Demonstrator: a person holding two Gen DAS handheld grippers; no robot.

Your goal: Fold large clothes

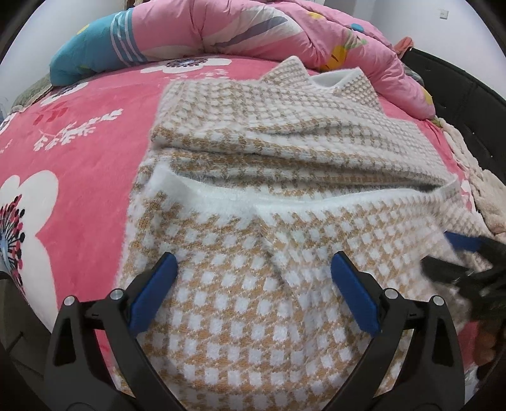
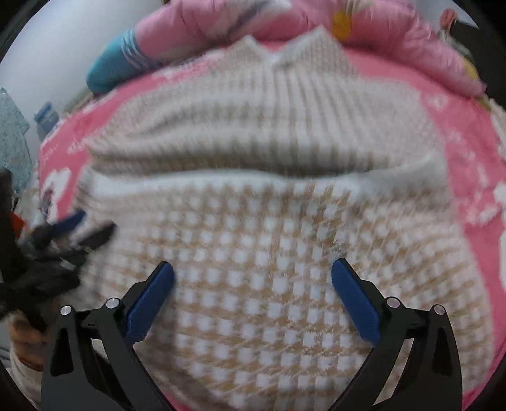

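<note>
Now both grippers hang over the checked sweater (image 1: 253,196), folded across the middle of the pink bedspread (image 1: 95,132): left gripper (image 1: 253,284) fingers spread wide, right gripper (image 2: 253,284) likewise, neither pinching cloth; quilt (image 1: 253,28) bunched along the far edge.

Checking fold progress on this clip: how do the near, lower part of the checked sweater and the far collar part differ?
The near part lies on top, ending in a white fuzzy hem; the collar part lies beneath it. The near part is smooth; the collar part bunches into ridges beside the hem. Both show the same tan-and-white check.
</note>
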